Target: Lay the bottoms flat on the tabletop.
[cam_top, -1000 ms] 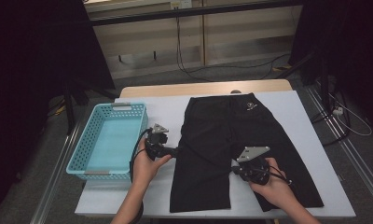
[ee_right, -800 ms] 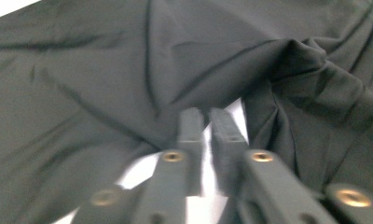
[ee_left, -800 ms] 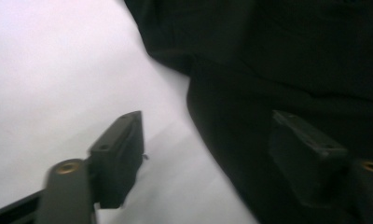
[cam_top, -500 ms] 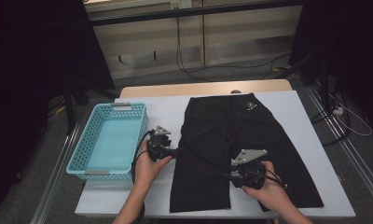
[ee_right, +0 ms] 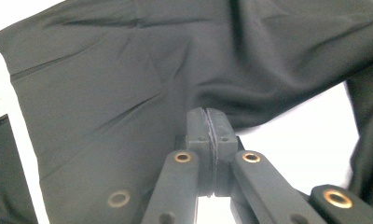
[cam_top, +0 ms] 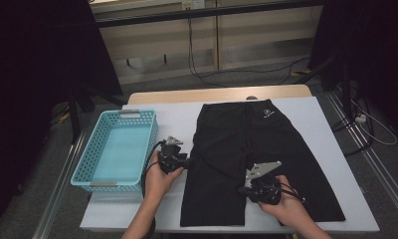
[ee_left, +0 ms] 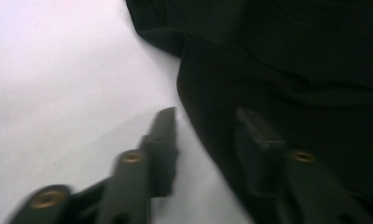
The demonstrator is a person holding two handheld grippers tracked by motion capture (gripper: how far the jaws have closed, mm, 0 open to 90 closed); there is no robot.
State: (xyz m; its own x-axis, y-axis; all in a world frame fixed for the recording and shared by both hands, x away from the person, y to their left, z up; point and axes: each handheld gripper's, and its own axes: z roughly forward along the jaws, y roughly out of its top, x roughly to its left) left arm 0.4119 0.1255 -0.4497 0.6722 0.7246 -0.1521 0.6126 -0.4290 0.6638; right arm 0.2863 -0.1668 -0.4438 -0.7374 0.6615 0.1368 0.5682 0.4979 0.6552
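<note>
A: Where do the black shorts (cam_top: 251, 159) lie, and what have you got hold of?

B: They lie flat on the white bench (cam_top: 177, 119), waistband at the far edge, both legs running toward you. Your right gripper (ee_right: 208, 122) has its jaws pressed together at the inner edge between the two legs, near the crotch; the cloth bunches up just beyond the tips, so it appears to be pinched, though the fabric inside the jaws is hidden. Your left gripper (ee_left: 208, 126) sits at the left outer seam of the left leg, jaws spread, one over bare bench and the other over cloth.

A: How should you carry out the fold?

B: Slide the lower left jaw under the seam so that it takes both layers, then close before you lift. Raise both grips together and keep the edge between them taut, so the leg travels over as one flat panel rather than a roll. Watch for the far hip dragging as you go.

A: And beyond the shorts?

B: The blue basket (cam_top: 87, 169) stands at the left of the bench, just beside your left hand (cam_top: 159, 179); keep the trailing cable off its rim.
</note>
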